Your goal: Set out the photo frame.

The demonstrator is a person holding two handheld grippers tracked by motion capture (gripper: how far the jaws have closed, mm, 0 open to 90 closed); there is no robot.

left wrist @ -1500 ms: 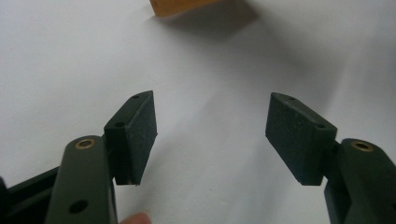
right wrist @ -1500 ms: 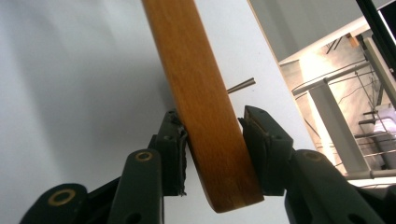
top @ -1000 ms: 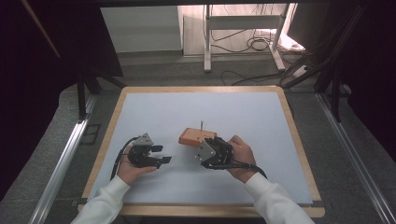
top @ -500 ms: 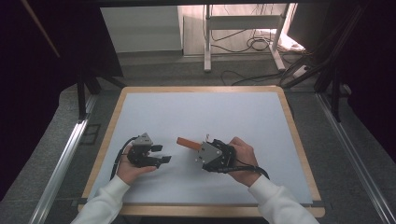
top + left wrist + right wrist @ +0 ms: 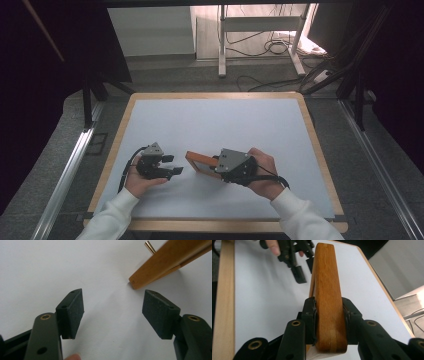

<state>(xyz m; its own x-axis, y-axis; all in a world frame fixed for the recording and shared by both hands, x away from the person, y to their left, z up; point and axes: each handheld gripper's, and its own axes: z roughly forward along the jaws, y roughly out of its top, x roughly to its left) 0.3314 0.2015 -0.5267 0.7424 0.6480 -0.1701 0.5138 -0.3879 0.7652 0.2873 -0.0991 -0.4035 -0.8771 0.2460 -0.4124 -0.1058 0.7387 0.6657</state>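
A flat wooden block [image 5: 200,163] with a brass pin [image 5: 149,246] is held tilted just above the white table [image 5: 215,125], right of the middle near the front. My right gripper [image 5: 218,166] is shut on it; in the right gripper view both pads press the block [image 5: 328,287] on its sides, and my gripper [image 5: 328,321] has it edge-up. My left gripper [image 5: 171,165] rests a little to the left of the block, open. In the left gripper view nothing lies between the jaws of my gripper [image 5: 113,308], and the block's corner [image 5: 167,263] hangs just beyond the right pad.
The table has a wooden rim [image 5: 315,145]. A metal rail [image 5: 65,175] runs along the floor at the left. A white stand [image 5: 260,30] and cables [image 5: 280,47] lie beyond the far edge. The other hand's gripper [image 5: 295,257] shows ahead in the right gripper view.
The block lay flat with its pin upright; the right gripper has lifted it and tipped it onto its edge, shifting slightly toward the front. The left gripper has stayed put.
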